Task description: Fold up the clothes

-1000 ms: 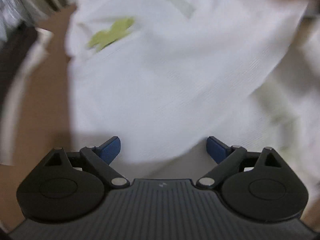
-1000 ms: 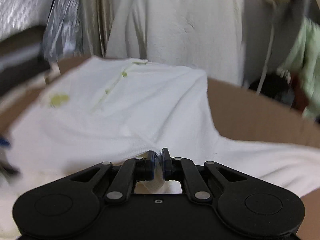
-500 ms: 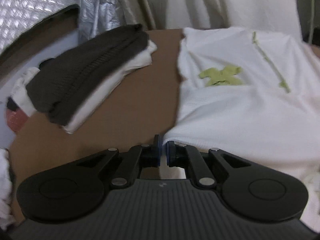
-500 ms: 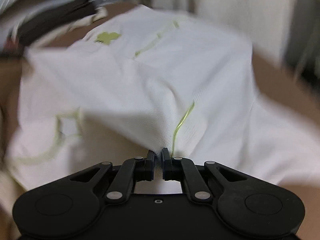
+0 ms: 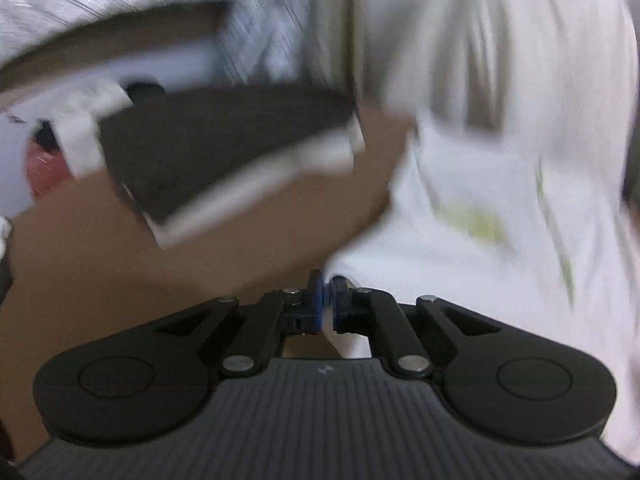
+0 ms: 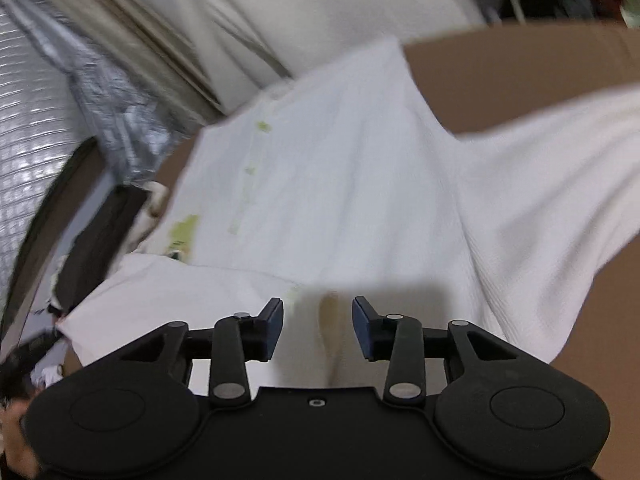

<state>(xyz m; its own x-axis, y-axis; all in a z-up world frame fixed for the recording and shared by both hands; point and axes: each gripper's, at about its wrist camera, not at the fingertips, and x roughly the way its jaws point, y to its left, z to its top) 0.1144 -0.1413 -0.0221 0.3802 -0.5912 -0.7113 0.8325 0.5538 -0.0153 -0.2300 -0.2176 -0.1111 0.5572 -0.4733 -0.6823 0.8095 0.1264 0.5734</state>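
Note:
A white shirt [image 6: 340, 184] with green trim and a green motif lies spread on a brown cardboard surface [image 6: 500, 76]. In the left wrist view the same white shirt [image 5: 492, 216] fills the right side, and my left gripper [image 5: 327, 296] is shut on its near edge, the cloth pinched between the blue pads. My right gripper [image 6: 318, 322] hangs open just above the shirt's near part, with nothing between its fingers. One sleeve [image 6: 560, 168] stretches off to the right.
A folded pile of dark and white clothes [image 5: 224, 152] sits on the cardboard [image 5: 120, 256] to the left of the shirt. Silver quilted foil [image 6: 28, 128] and pale curtains [image 6: 320, 8] stand behind. The cardboard's far edge runs at upper right.
My right gripper, shut on the shirt half a second ago, has opened and let it go. The left gripper closed on the shirt's edge earlier and still holds it.

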